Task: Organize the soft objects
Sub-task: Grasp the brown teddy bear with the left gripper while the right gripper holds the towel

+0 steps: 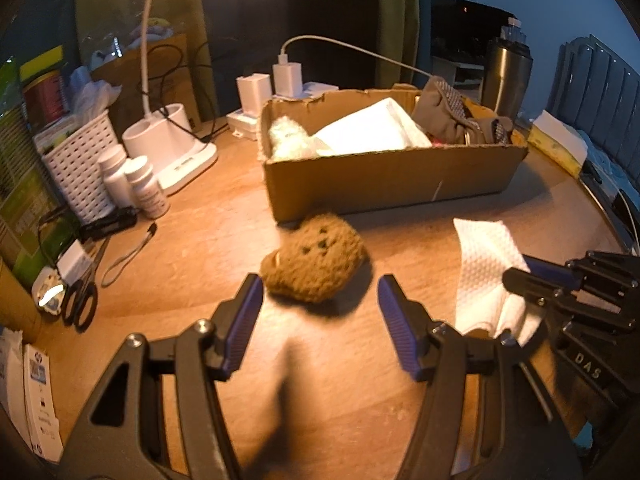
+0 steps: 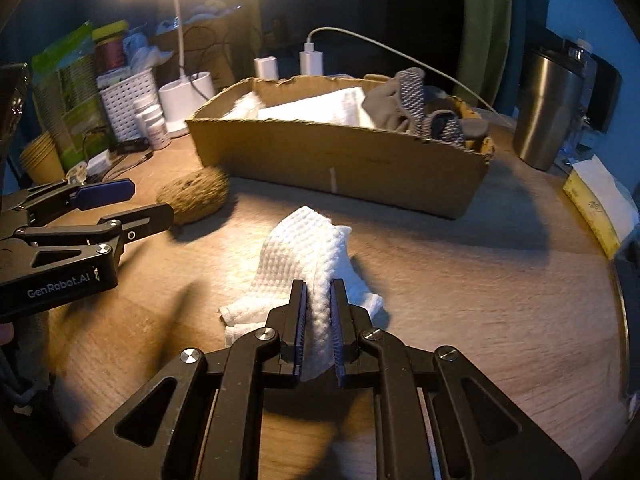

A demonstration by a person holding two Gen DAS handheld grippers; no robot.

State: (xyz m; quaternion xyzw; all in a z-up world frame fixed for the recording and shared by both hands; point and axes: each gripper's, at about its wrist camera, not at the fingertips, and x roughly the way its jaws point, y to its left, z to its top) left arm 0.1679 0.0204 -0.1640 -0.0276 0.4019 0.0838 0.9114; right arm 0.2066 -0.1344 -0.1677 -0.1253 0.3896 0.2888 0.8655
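Observation:
A brown fuzzy plush [image 1: 314,258] lies on the wooden table just in front of my open left gripper [image 1: 320,292], whose jaws stand wide on either side of it without touching. It also shows in the right wrist view [image 2: 194,198]. My right gripper [image 2: 320,292] is shut on a white waffle-textured cloth [image 2: 308,248], whose far end rests on the table; the cloth also shows in the left wrist view [image 1: 486,276]. A cardboard box [image 1: 392,176] behind holds white cloths and grey-brown gloves [image 1: 452,114]. In the right wrist view the box [image 2: 340,164] stands beyond the cloth.
At the left stand a white lamp base [image 1: 172,140], a white basket [image 1: 82,160], two pill bottles [image 1: 132,180] and scissors [image 1: 80,300]. Chargers and a cable [image 1: 288,72] sit behind the box. A steel tumbler [image 2: 548,108] and tissue box [image 2: 600,204] are at the right.

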